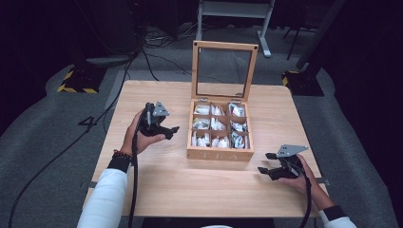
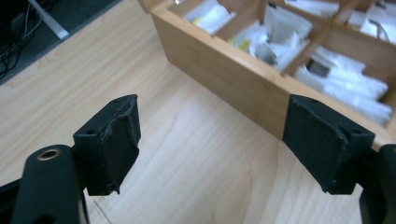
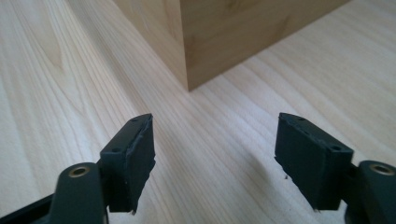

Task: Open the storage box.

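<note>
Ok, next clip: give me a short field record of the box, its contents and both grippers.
surface: light wooden table
box: wooden tea box with nine compartments, hinged glass-paned lid standing open
contents: white paper sachets in the compartments
left gripper: open, nothing between its fingers, just left of the box, aimed at it
right gripper: open, nothing between its fingers, low over the table by the box's front right corner
contact: neither gripper touches the box
</note>
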